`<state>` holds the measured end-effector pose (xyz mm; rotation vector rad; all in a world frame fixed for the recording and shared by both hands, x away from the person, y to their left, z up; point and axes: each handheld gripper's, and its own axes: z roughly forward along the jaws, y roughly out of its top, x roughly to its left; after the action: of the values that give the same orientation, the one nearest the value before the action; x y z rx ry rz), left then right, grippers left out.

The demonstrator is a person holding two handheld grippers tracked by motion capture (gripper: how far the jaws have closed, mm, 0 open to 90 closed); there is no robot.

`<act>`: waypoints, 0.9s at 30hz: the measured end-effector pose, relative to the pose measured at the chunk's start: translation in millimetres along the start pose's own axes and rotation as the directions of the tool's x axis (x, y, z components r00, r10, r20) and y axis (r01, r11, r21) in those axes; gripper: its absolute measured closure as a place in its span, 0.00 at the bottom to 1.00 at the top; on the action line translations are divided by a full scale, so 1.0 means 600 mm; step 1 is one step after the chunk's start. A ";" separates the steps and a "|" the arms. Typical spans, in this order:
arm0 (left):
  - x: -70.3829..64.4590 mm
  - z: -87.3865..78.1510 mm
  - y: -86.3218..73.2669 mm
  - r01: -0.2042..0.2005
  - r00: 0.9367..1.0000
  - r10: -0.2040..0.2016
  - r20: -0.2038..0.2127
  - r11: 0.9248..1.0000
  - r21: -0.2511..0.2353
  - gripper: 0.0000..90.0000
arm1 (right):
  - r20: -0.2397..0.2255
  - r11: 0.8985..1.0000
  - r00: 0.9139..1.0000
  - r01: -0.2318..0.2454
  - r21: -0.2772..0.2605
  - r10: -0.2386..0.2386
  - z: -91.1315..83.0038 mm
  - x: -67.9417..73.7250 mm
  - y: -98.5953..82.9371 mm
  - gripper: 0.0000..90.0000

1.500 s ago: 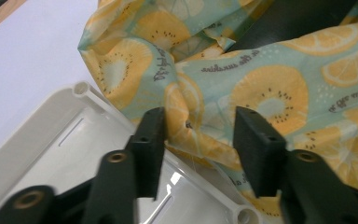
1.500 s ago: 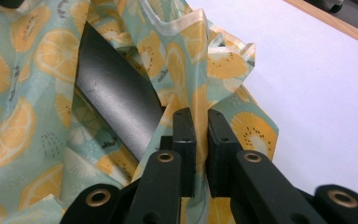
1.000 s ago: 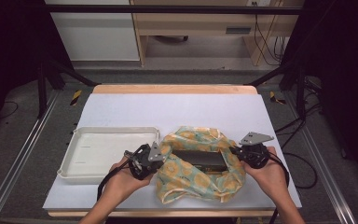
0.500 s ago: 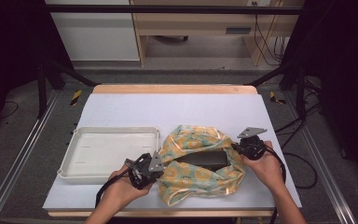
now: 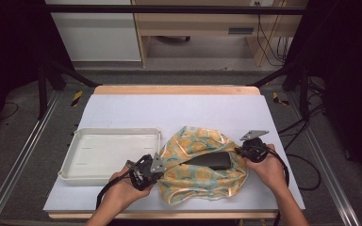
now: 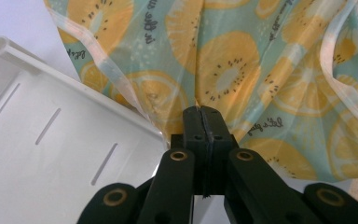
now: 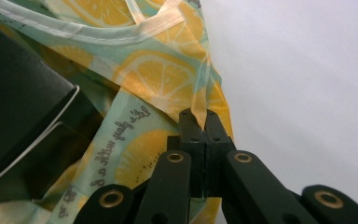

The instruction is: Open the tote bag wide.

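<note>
Left gripper [image 5: 147, 170] pinching the near-left edge of the fruit-print bag [image 5: 202, 165]; in the left gripper view, jaws pressing together on a fold of the film, gripper [image 6: 204, 122] with no gap showing between the tips. Bag [image 6: 242, 70] spreading ahead of and to the right of those jaws, rising directly from the tips. White tray [image 6: 51, 140] lying just left of the jaws, its rounded rim touching or just under the bag's edge; cannot tell which.

Right gripper [image 5: 250, 151] clamping the bag's right edge; in the right gripper view, jaws closing on a peaked pleat of film, gripper [image 7: 200, 120]. Bag [image 7: 140, 84] extending ahead and to the left of those jaws; bare desk [image 7: 307, 70] lying to the right of them. Dark flat box [image 7: 18, 112] sitting inside the bag, left of the jaws, pale edge lines showing.

Bag resting on the desk [image 5: 179, 110] between the two grippers, mouth being held open, dark box [image 5: 211, 160] showing in the opening. Film appearing thin and semi-transparent, teal ground with orange citrus slices, script lettering, pale peach hem band. Surface creasing and puckering at both grip points. Tray [image 5: 111, 153] standing beyond the left jaws, beside the bag.
</note>
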<state>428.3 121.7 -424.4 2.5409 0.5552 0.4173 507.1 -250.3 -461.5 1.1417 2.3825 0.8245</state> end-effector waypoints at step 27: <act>0.014 -0.020 0.001 0.028 1.000 -0.028 -0.007 0.999 -0.025 1.00 | 0.053 0.982 0.999 0.012 -0.189 -0.002 -0.109 0.043 -0.004 0.50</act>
<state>431.2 130.2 -412.8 2.5057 0.5841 0.4215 453.8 -253.6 -415.4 1.0643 2.2107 0.9829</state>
